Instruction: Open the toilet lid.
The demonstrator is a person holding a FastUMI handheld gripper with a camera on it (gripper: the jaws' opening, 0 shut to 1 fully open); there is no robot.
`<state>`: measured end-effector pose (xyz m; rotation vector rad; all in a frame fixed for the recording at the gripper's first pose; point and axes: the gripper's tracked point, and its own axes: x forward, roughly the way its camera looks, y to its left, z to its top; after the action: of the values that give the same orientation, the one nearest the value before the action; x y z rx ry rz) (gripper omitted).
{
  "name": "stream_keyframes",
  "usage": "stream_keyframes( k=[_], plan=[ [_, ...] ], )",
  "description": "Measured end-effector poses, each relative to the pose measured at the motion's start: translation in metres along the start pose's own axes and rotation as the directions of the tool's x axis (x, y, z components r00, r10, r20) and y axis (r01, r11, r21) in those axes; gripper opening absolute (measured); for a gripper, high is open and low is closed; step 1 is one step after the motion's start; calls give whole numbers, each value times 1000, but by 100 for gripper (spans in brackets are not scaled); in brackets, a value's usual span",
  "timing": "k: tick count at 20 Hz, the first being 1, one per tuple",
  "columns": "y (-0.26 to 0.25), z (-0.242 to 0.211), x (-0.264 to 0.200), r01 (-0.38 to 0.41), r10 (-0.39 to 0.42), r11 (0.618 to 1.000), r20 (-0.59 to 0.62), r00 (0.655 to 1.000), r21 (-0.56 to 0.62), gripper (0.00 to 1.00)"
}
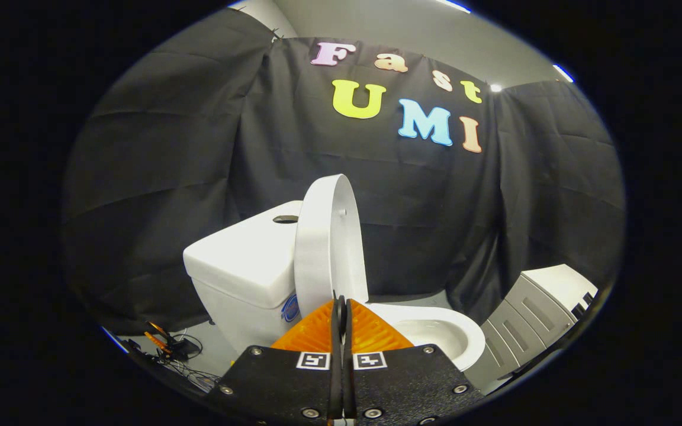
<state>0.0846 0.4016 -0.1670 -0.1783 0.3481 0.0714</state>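
Gripper view: lid (329,236) upright, jaws together.

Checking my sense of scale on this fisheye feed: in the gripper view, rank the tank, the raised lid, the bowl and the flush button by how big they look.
1. tank
2. lid, upright, close to the tank in apparent size, so unsure
3. bowl, partly hidden behind the closed jaws
4. flush button
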Motion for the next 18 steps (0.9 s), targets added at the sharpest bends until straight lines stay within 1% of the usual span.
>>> stream_keyframes(
  k=[1, 2, 3, 4, 6, 8, 9, 10, 11, 12, 14, 18],
  plan=[
    [4, -1, -1, -21, 21, 1000, -3, 1000, 10, 1],
    [6, -1, -1, -48, 49, 998, -9, 999, 27, 6],
    [9, -2, -3, -78, 80, 995, -20, 997, 70, 9],
    [12, -1, -5, -110, 114, 986, -21, 993, 129, 16],
    [11, 7, -11, -163, 163, 948, 23, 986, 272, 29],
    [-4, 26, -24, -184, 165, 900, 80, 983, 394, 48],
    [-14, 34, -28, -180, 152, 885, 98, 983, 429, 58],
    [-24, 39, -31, -175, 141, 880, 108, 984, 442, 75],
    [-34, 44, -35, -167, 131, 883, 112, 985, 438, 83],
    [-44, 49, -38, -159, 118, 893, 121, 986, 421, 95],
    [-65, 61, -43, -142, 93, 912, 143, 985, 385, 96],
    [-110, 92, -58, -139, 67, 927, 213, 975, 349, 96]
  ],
)
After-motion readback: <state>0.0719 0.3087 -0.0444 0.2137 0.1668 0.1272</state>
